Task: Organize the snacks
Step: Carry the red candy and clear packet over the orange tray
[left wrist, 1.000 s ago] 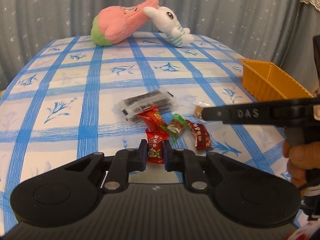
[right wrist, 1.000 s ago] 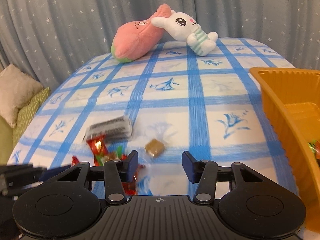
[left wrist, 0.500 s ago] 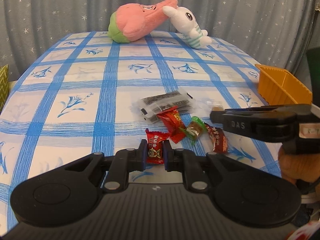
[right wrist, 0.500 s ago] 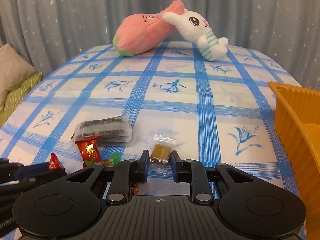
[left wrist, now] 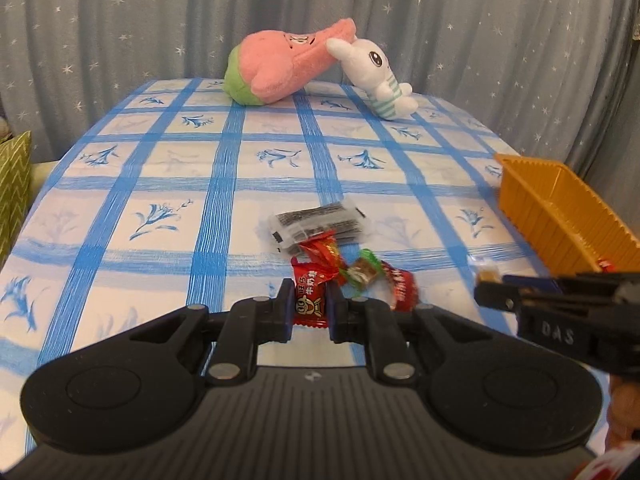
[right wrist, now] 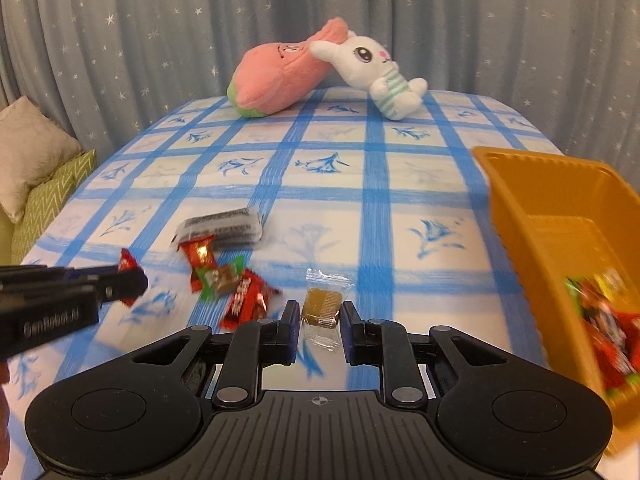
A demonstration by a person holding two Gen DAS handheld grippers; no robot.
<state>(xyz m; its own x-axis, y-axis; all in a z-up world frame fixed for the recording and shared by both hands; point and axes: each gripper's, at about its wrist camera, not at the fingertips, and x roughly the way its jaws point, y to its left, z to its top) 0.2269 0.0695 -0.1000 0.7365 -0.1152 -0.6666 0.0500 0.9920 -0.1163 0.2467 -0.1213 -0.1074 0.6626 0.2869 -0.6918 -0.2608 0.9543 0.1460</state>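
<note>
Near the orange bin [right wrist: 532,208], the right gripper [right wrist: 320,320] has just clamped on a clear-wrapped brown candy [right wrist: 322,307], open jaws a second ago. The left gripper [left wrist: 308,307] stays clamped on a red candy [left wrist: 310,292]. Both have lifted off the tabletop [left wrist: 160,184], so both pieces look ready for the bin. Beyond lie three more candies and a dark packet [left wrist: 316,224].
</note>
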